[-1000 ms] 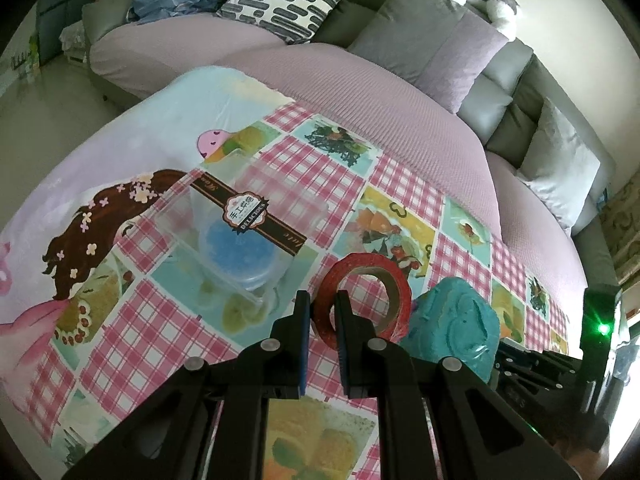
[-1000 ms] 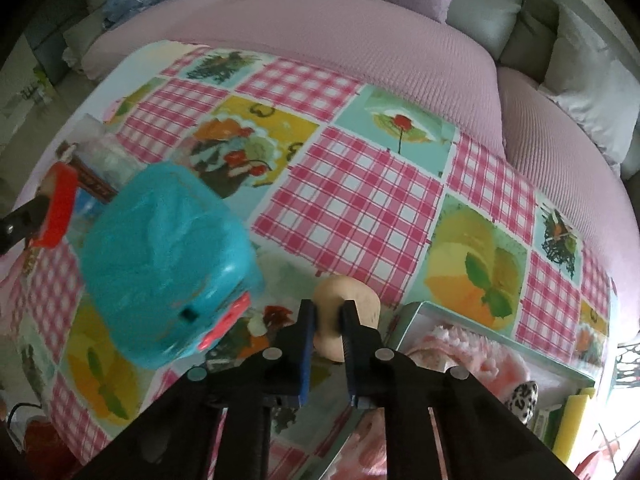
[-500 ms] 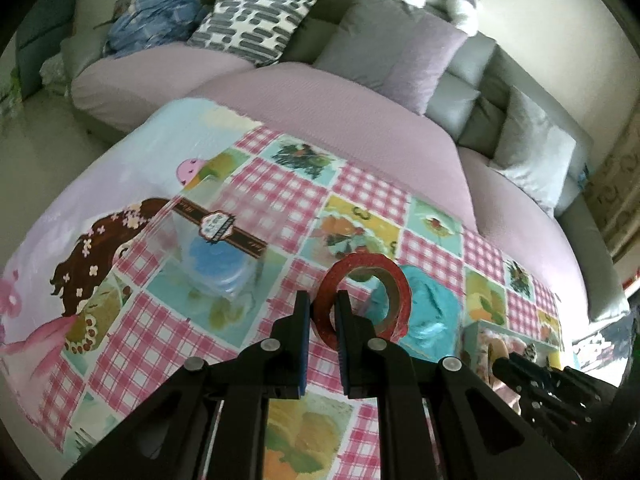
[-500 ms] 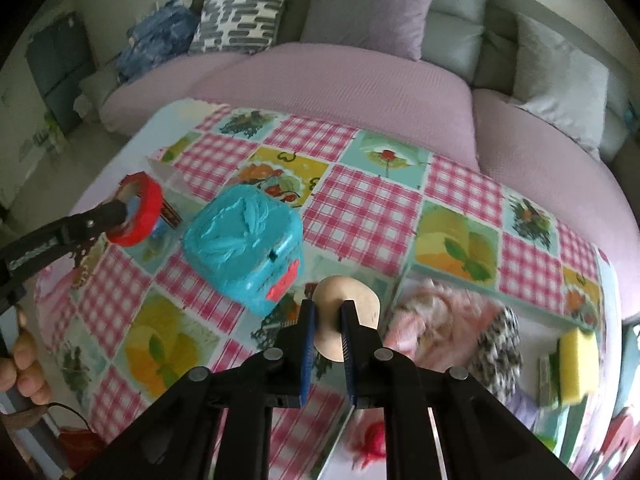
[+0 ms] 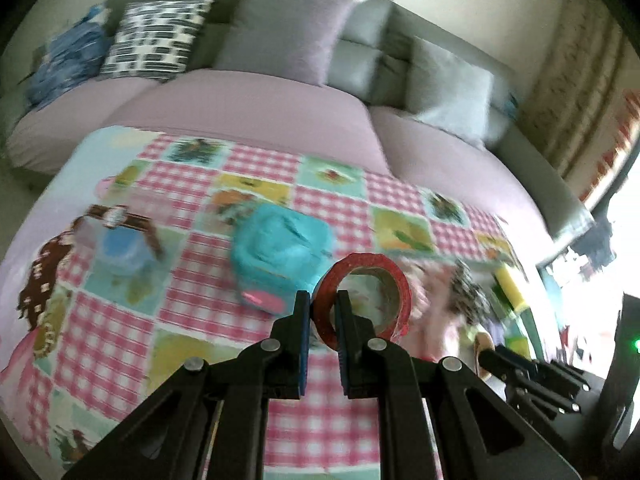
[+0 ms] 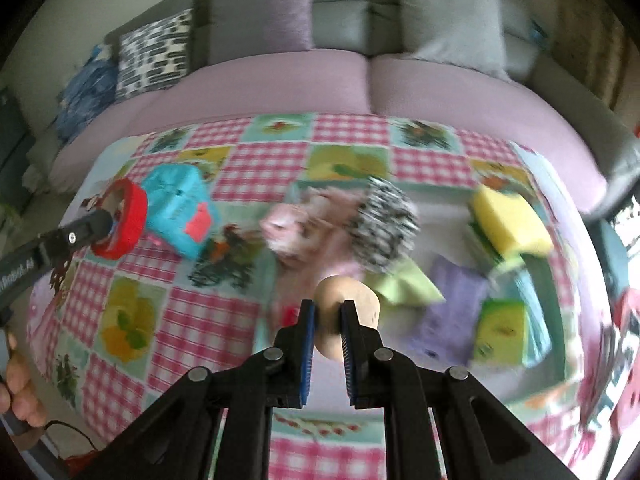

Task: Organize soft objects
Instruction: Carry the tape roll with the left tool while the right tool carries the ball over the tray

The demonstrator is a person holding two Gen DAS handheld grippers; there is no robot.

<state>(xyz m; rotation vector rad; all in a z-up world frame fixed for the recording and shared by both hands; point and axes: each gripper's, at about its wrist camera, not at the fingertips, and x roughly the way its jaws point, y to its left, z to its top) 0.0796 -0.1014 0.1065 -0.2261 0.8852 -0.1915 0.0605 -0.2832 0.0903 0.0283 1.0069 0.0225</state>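
Midway, your left gripper (image 5: 322, 312) clamps a red tape ring (image 5: 362, 294), your right gripper (image 6: 328, 326) a tan foam egg (image 6: 346, 316); the teal plush cube (image 6: 178, 210), upper left, waits unsorted.

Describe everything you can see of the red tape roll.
The red tape roll is a ring with a red outer band and a tan cardboard-looking core, open through the middle. The left gripper is shut on its wall, one finger outside and one through the hole, so it stands on edge, lifted above the checked tablecloth. In the right wrist view it hangs in front of the teal cube; whether they touch cannot be told. Both views are blurred.
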